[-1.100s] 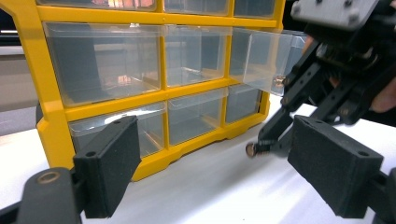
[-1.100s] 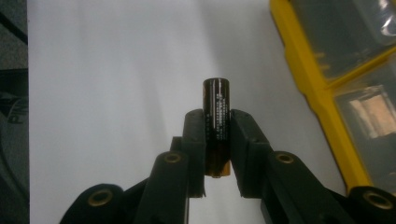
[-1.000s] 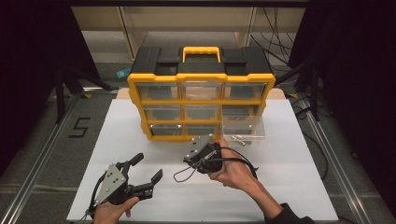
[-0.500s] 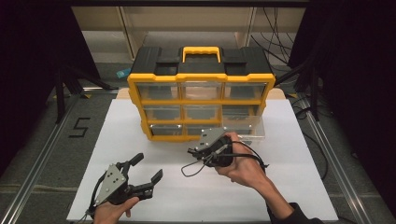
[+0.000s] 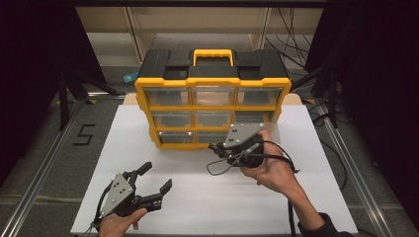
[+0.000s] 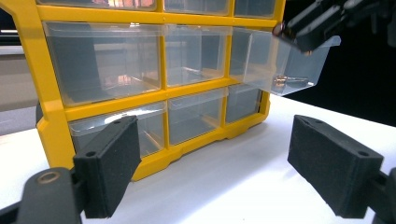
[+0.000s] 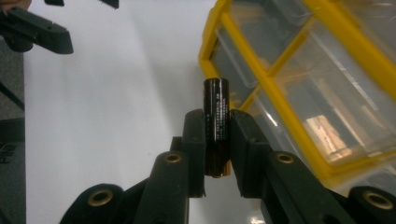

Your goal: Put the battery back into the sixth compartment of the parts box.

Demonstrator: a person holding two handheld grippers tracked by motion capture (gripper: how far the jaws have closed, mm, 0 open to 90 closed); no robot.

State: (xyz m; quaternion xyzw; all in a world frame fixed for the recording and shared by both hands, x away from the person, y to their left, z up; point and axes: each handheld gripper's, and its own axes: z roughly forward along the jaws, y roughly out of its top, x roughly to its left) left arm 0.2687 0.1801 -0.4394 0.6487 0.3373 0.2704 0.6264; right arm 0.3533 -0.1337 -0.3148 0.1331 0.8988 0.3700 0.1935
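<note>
A yellow-and-black drawer organiser (image 5: 212,106) with clear drawers stands at the back of the white board (image 5: 207,207). My right gripper (image 5: 217,148) hovers just in front of its lower right drawers, shut on a black cylindrical battery (image 7: 215,112) that sticks out past the pads. In the left gripper view, one right-hand drawer (image 6: 299,70) is pulled out with a small metal-tipped item (image 6: 280,81) inside, and the right gripper (image 6: 285,30) hangs at its rim. My left gripper (image 5: 157,177) rests low at the front left, open and holding nothing, aimed at the organiser (image 6: 51,93).
Black cables loop from the right gripper over the board. A metal rail runs along each side of the board, and the floor at the left carries a "5" mark (image 5: 84,134). Bare white board lies between the two grippers.
My right gripper has risen and moved right, closer to the organiser's front, with the battery still in it. The left gripper has stayed put.
</note>
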